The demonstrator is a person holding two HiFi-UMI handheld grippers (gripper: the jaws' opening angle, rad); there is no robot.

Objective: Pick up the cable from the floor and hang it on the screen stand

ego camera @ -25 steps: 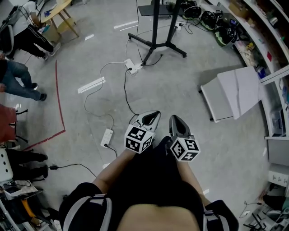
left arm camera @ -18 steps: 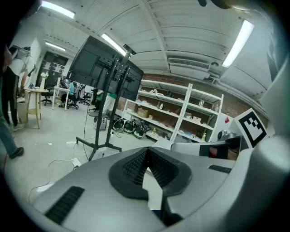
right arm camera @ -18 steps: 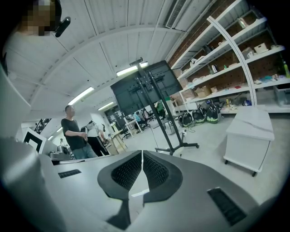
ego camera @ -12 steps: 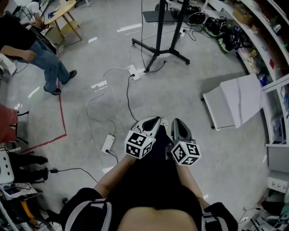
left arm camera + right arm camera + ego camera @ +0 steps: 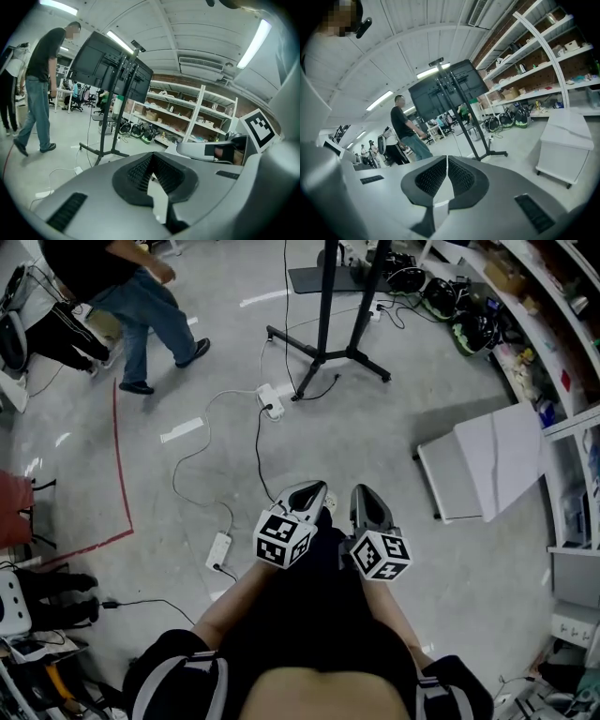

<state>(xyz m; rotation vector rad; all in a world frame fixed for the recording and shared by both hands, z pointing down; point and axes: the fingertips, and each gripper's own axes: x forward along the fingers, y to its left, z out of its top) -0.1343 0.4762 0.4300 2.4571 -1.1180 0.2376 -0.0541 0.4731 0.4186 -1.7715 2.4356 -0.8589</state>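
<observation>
While both grippers sit low in front of me, nothing's in hand yet: left gripper [image 5: 309,493] jaws are together w/ nothing between, right gripper [image 5: 367,498] the same, pads closed & empty. The cable [image 5: 259,439] lies on the floor just beyond my tips. It's a thin dark line running far toward the white power strip [image 5: 269,399] near the screen stand [image 5: 325,324]. A white lead [image 5: 201,448] loops off left to a 2nd strip [image 5: 218,550]. Prob the dark one is mine, but it's too thin to see where it ends.

Risks, as I judge:
- It looks plugged in, so a hard lift could drag the strip or yank a plug.
- Jaws must open first, else I'd just shove it along.
- A person [image 5: 141,282] walks at far left, not far from the loops; pulling slack that way = trip hazard.
- The stand legs [image 5: 291,341] could snag the cable on the way up.
</observation>
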